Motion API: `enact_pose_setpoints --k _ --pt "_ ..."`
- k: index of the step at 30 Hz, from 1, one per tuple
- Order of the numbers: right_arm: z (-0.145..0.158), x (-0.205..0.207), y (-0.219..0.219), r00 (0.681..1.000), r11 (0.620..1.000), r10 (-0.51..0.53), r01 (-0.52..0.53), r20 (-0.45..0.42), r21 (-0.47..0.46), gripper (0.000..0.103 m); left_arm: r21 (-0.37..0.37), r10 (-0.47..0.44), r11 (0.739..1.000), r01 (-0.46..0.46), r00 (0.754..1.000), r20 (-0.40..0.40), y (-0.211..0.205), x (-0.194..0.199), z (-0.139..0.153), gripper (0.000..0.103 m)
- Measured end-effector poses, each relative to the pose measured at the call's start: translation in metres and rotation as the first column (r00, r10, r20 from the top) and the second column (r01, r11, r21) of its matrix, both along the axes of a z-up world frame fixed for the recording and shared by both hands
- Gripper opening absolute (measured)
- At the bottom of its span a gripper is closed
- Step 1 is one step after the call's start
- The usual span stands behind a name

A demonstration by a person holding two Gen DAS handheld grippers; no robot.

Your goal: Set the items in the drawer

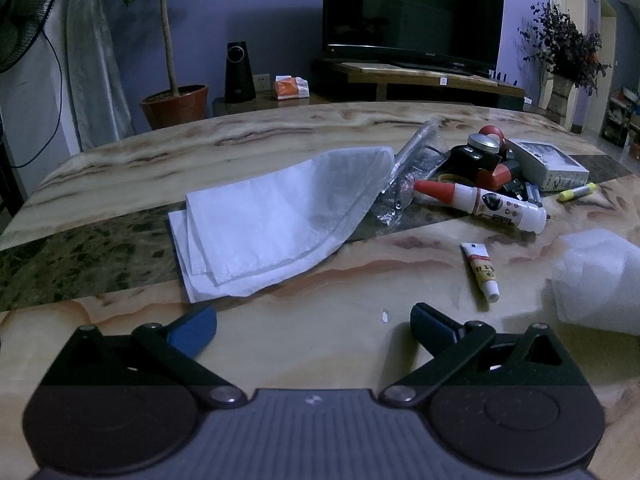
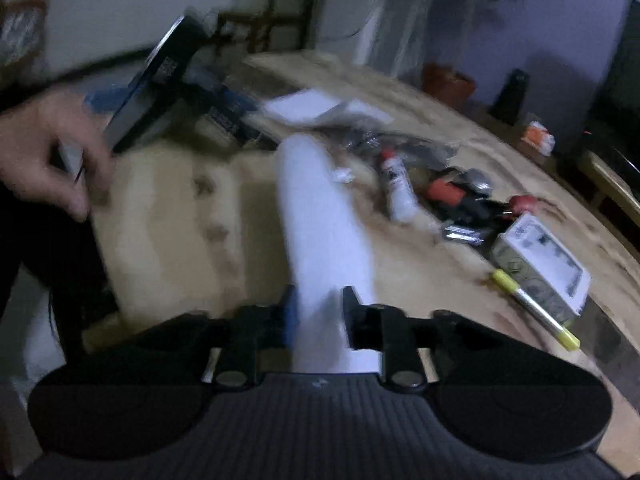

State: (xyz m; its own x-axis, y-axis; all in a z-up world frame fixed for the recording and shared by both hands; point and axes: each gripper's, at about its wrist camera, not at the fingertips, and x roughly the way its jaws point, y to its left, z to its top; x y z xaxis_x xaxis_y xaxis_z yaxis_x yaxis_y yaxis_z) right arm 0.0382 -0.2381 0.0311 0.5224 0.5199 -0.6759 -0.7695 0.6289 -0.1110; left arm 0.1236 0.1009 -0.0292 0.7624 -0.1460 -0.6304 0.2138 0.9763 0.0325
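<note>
White foam roll sits clamped in the right gripper above the marble tabletop; only that blurred view shows a hand. The left gripper hovers low, fingers spread, empty.

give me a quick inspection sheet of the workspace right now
surface: marble-pattern table, no drawer in view
job's things: glue bottle, small tube, yellow marker, grey box lie loose
clutter: folded white sheet, clear plastic wrap
grippers: left gripper open and empty; right gripper shut on white foam roll
cables: fan cord down the wall
surroundings: television, potted plant, a hand at the blurred left
</note>
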Motion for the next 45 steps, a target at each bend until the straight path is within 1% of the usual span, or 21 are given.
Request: enact_pose_setpoints --k 1,2,4,7,9,12,24,36,37,38,39,40,42,43,45 --pt "0.002 0.003 -0.004 0.999 0.999 -0.043 0.043 0.009 0.027 0.043 0.0 0.0 1.0 0.0 1.0 0.0 0.0 0.0 0.0 0.103" --pt "0.005 0.006 -0.009 0.997 0.995 -0.076 0.075 0.009 0.064 0.047 0.0 0.0 1.0 0.0 1.0 0.0 0.0 0.0 0.0 0.103" --pt "0.01 0.013 -0.019 0.992 0.984 -0.126 0.124 0.007 0.128 0.05 0.0 0.0 1.0 0.0 1.0 0.0 0.0 0.0 0.0 0.103" --pt "0.013 0.022 -0.027 0.978 0.967 -0.208 0.204 0.013 0.156 0.052 0.0 0.0 1.0 0.0 1.0 0.0 0.0 0.0 0.0 0.103" --pt "0.01 0.032 -0.039 0.962 0.945 -0.265 0.271 -0.06 0.184 0.052 0.0 0.0 1.0 0.0 1.0 0.0 0.0 0.0 0.0 0.103" --pt "0.005 0.047 -0.058 0.926 0.904 -0.338 0.37 -0.169 0.216 0.052 0.0 0.0 1.0 0.0 1.0 0.0 0.0 0.0 0.0 0.103" --pt "-0.012 0.034 -0.05 0.931 0.932 -0.24 0.3 -0.276 0.204 0.052 0.0 0.0 1.0 0.0 1.0 0.0 0.0 0.0 0.0 0.103" --pt "-0.028 0.022 -0.041 0.915 0.953 -0.138 0.227 -0.379 0.2 0.051 0.0 0.0 1.0 0.0 1.0 0.0 0.0 0.0 0.0 0.103" --pt "-0.03 0.02 -0.041 0.913 0.955 -0.13 0.221 -0.388 0.2 0.048 0.0 0.0 1.0 0.0 1.0 0.0 0.0 0.0 0.0 0.103" --pt "-0.031 0.019 -0.041 0.911 0.956 -0.12 0.214 -0.395 0.201 0.037 0.0 0.0 1.0 0.0 1.0 0.0 0.0 0.0 0.0 0.103" --pt "-0.03 0.016 -0.061 0.917 0.957 -0.095 0.191 -0.387 0.218 0.031 0.0 0.0 1.0 0.0 1.0 0.0 0.0 0.0 0.0 0.103" --pt "-0.027 0.012 -0.06 0.926 0.958 -0.079 0.173 -0.369 0.228 0.021 0.0 0.0 1.0 0.0 1.0 0.0 0.0 0.0 0.0 0.103" --pt "-0.023 0.008 -0.059 0.936 0.957 -0.058 0.151 -0.346 0.249 0.018 0.0 0.0 1.0 0.0 1.0 0.0 0.0 0.0 0.0 0.103" --pt "-0.021 0.007 -0.059 0.939 0.955 -0.051 0.144 -0.339 0.258 0.009 0.0 0.0 1.0 0.0 1.0 0.0 0.0 0.0 0.0 0.103" --pt "-0.018 0.006 -0.058 0.95 0.955 -0.063 0.146 -0.306 0.258 0.008 0.0 0.0 1.0 0.0 1.0 0.0 0.0 0.0 0.0 0.103"
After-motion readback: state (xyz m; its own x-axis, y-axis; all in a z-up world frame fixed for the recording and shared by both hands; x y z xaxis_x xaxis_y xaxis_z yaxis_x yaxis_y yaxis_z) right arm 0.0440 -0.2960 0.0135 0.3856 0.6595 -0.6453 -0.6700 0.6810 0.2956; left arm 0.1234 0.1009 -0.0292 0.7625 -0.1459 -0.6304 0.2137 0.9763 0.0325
